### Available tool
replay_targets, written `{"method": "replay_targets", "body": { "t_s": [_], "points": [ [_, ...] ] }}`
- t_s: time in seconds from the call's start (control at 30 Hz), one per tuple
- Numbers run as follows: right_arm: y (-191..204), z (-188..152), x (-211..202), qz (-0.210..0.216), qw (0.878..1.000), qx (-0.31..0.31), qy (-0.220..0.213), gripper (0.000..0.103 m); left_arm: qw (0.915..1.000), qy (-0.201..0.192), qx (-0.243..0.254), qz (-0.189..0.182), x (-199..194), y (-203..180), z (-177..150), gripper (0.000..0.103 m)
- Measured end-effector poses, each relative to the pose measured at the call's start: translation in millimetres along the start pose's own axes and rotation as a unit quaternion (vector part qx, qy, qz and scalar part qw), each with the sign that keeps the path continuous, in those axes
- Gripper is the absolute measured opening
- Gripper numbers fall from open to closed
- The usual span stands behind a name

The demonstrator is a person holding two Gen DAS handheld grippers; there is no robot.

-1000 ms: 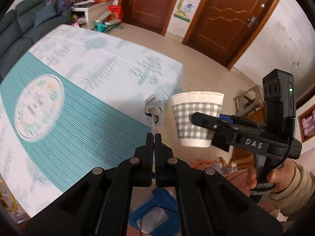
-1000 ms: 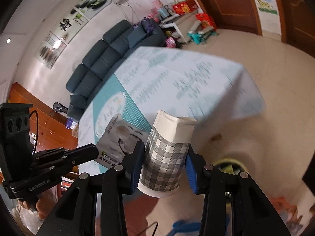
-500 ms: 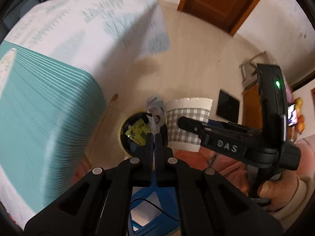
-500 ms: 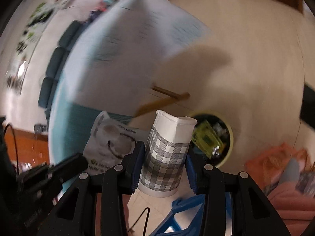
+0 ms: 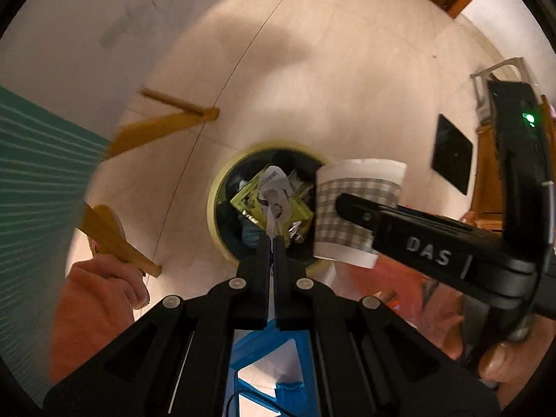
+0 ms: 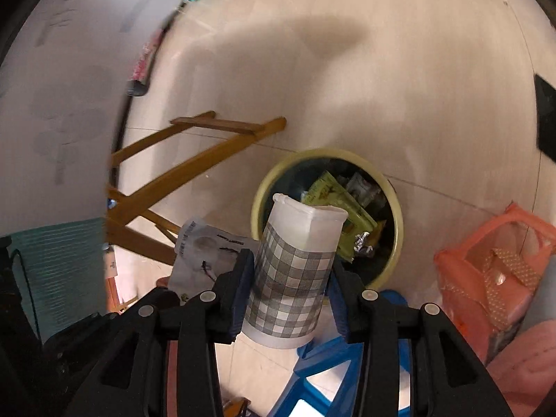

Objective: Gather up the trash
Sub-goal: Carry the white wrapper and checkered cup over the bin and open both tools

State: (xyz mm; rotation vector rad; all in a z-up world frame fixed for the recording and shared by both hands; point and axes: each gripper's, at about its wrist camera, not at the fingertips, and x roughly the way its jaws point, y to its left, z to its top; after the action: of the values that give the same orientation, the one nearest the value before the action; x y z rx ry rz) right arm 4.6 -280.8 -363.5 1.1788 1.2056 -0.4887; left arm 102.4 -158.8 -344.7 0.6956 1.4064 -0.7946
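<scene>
My left gripper (image 5: 273, 239) is shut on a flat white wrapper (image 5: 276, 196) and holds it above a yellow-rimmed trash bin (image 5: 212, 208) that has several wrappers inside. My right gripper (image 6: 290, 271) is shut on a grey checked paper cup (image 6: 293, 271), upright, just before the bin (image 6: 257, 205). The cup (image 5: 351, 208) and right gripper (image 5: 431, 243) also show in the left wrist view, right of the wrapper. The wrapper (image 6: 205, 253) shows in the right wrist view, left of the cup.
Wooden table legs (image 6: 194, 170) stand left of the bin, under a teal and white tablecloth (image 5: 38, 160). A blue plastic stool (image 6: 340, 358) is below the grippers. An orange bag (image 6: 493, 267) lies right of the bin. A black square (image 5: 451, 158) lies on the floor.
Both grippers have swung from over the table down toward the floor, carrying the wrapper and the cup. The bin is now directly below the wrapper and close behind the cup.
</scene>
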Motion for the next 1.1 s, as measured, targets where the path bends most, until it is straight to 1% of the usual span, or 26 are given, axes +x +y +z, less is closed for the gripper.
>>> {"method": "replay_targets", "body": {
  "t_s": [0.07,0.2,0.4,0.5,0.63,0.67,0.7,0.73,0.77,0.8,0.87,1.1],
  "points": [
    [-4.5,3.7,12.4,-0.002,1.000,0.004,0.005,0.041,0.9999,0.009,-0.009,0.004,14.9,5.4,4.5,0.000],
    [-4.5,17.1,33.6,-0.003,1.000,0.010,0.013,0.043,0.9998,0.011,-0.018,0.006,28.0,11.3,15.3,0.000],
    [-12.4,18.5,51.0,-0.012,0.999,0.021,0.020,0.054,0.9990,0.034,-0.030,-0.005,42.6,15.7,26.5,0.000],
    [-15.4,18.7,58.0,-0.019,0.999,0.025,0.024,0.059,0.9981,0.047,-0.039,-0.004,53.5,19.3,30.9,0.000],
    [-16.9,18.6,65.6,-0.029,0.999,0.025,0.030,0.065,0.9973,0.055,-0.049,-0.001,62.0,24.6,32.8,0.001],
    [-16.9,18.3,66.4,-0.031,0.999,0.024,0.031,0.065,0.9970,0.058,-0.051,-0.002,64.4,26.5,33.4,0.007],
    [-17.0,18.2,67.1,-0.033,0.999,0.021,0.031,0.066,0.9968,0.059,-0.054,-0.004,66.7,29.2,32.4,0.022],
    [-16.4,17.6,67.4,-0.037,0.999,0.017,0.031,0.066,0.9966,0.058,-0.059,-0.009,68.1,32.0,31.8,0.033],
    [-14.8,17.3,67.9,-0.043,0.999,0.011,0.030,0.066,0.9964,0.055,-0.064,-0.012,67.0,34.5,31.6,0.054],
    [-15.2,17.0,68.3,-0.046,0.998,0.006,0.030,0.066,0.9962,0.050,-0.070,-0.013,65.3,36.0,31.0,0.064],
    [-13.2,15.1,69.3,-0.055,0.998,-0.004,0.029,0.066,0.9957,0.046,-0.078,-0.016,63.5,39.3,30.5,0.064],
    [-5.3,6.1,70.8,-0.076,0.995,-0.045,0.036,0.066,0.9926,0.055,-0.106,-0.021,59.8,44.4,25.9,0.064]
  ]
}}
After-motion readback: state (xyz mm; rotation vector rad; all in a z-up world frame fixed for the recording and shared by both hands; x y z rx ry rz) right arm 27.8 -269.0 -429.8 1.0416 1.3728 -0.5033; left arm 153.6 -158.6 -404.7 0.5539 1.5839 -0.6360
